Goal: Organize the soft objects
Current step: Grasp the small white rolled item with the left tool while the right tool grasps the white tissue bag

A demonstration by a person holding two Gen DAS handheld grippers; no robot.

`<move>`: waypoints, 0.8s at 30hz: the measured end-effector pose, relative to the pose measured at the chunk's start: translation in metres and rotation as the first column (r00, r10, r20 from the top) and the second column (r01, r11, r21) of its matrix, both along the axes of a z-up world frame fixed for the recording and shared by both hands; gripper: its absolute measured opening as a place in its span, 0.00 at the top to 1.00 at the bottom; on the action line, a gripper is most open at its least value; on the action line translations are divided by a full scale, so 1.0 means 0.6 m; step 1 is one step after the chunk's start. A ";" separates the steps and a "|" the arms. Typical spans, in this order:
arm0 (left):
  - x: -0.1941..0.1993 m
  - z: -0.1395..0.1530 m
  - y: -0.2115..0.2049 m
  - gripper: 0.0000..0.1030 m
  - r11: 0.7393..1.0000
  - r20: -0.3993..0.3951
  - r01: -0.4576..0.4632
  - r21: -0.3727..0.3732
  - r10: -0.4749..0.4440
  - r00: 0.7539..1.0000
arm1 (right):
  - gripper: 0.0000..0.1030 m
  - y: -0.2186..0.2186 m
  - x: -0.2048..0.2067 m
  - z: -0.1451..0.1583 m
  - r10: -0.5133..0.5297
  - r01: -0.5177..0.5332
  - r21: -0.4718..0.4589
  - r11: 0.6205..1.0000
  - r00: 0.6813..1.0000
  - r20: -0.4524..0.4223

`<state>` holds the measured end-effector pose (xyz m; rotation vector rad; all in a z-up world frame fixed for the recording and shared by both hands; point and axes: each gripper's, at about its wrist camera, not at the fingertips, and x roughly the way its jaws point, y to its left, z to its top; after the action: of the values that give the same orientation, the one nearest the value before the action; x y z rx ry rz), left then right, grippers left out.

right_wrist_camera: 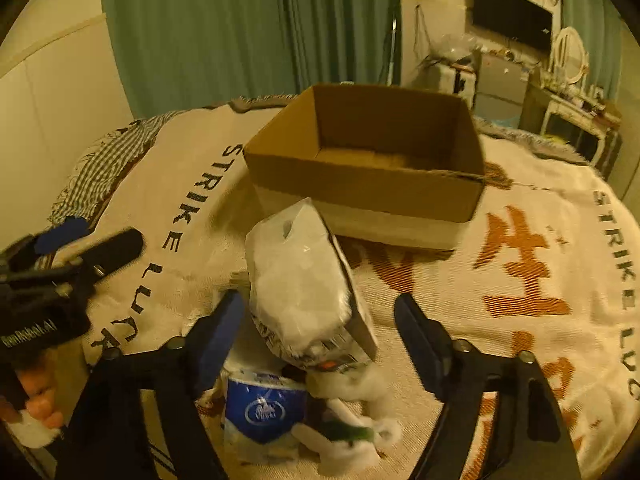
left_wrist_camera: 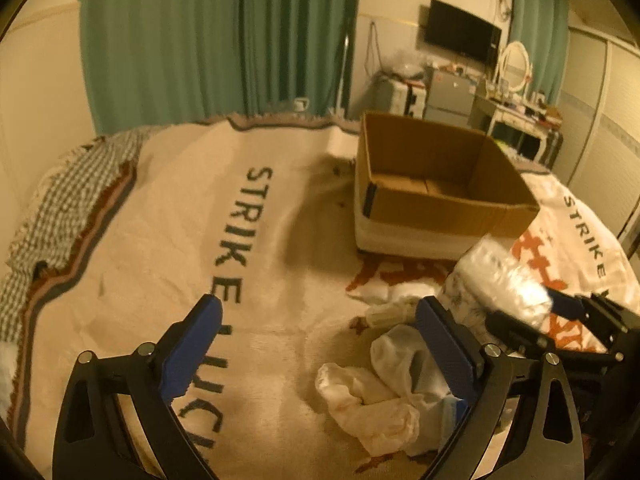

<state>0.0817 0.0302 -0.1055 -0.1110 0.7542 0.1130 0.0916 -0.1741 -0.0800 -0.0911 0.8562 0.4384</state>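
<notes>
An open cardboard box point(left_wrist_camera: 436, 200) stands on the bed blanket; it also shows in the right wrist view point(right_wrist_camera: 360, 184). My left gripper point(left_wrist_camera: 320, 320) is open, hovering above crumpled white cloths point(left_wrist_camera: 384, 396). My right gripper point(right_wrist_camera: 320, 312) is open; a clear plastic bag of white stuffing point(right_wrist_camera: 300, 284) stands between its fingers, touching neither visibly. The bag also shows in the left wrist view point(left_wrist_camera: 500, 280). Below it lie a blue-and-white tissue pack point(right_wrist_camera: 262, 412) and a white plush toy point(right_wrist_camera: 352, 432).
The cream blanket point(left_wrist_camera: 160, 240) with "STRIKE LUCK" lettering covers the bed. Green curtains point(left_wrist_camera: 216, 36) hang behind. A dresser with a mirror point(left_wrist_camera: 516, 64) and a wall TV point(left_wrist_camera: 460, 34) stand at the far right.
</notes>
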 end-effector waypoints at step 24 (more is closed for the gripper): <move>0.103 -0.098 -0.074 0.57 0.977 -0.178 0.173 -0.123 -0.194 0.965 | 0.61 -0.110 0.074 -0.001 -0.166 0.168 -0.013 0.986 0.982 0.086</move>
<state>0.1437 -0.0141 -0.1642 -0.1327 0.9572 -0.0955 0.1360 -0.2403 -0.0808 -0.0554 0.7782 0.2665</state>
